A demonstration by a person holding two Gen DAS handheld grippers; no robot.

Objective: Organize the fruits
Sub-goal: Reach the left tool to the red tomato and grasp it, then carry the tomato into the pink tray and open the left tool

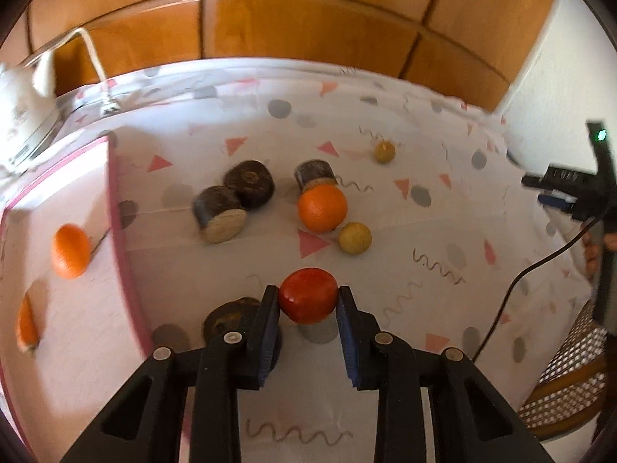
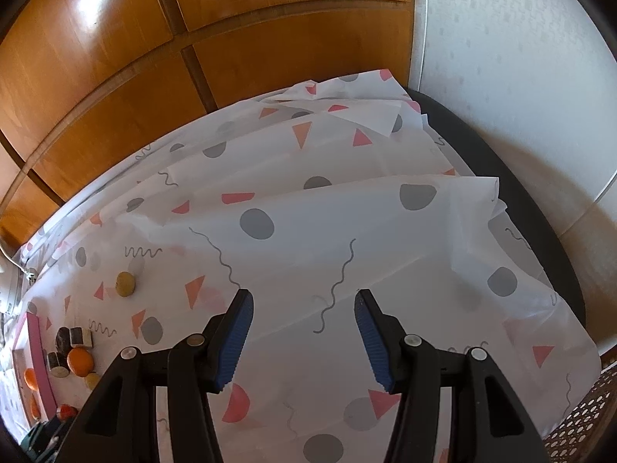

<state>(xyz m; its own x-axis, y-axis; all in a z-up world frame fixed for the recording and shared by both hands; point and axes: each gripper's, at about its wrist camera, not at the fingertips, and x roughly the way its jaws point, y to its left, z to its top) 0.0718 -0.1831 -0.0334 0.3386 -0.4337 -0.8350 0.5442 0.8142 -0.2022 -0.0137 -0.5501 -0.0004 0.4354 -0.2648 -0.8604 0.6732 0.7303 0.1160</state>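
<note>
My left gripper (image 1: 307,299) is shut on a red fruit (image 1: 307,301), held just above the patterned cloth (image 1: 385,270). Ahead lie an orange (image 1: 322,208), two small yellow fruits (image 1: 354,238) (image 1: 385,151) and three dark brown cut fruits (image 1: 219,214) (image 1: 250,183) (image 1: 314,173); a fourth dark fruit (image 1: 231,314) sits beside the left finger. A white tray with a pink rim (image 1: 115,208) on the left holds two oranges (image 1: 70,245) (image 1: 27,326). My right gripper (image 2: 304,322) is open and empty over bare cloth (image 2: 347,231), far right of the fruits (image 2: 80,360).
A wooden wardrobe (image 1: 308,19) stands behind the table. A white appliance (image 1: 23,115) with a cable sits at the far left. A black cable (image 1: 513,289) runs over the cloth's right side. A woven chair seat (image 1: 570,386) is at the right edge.
</note>
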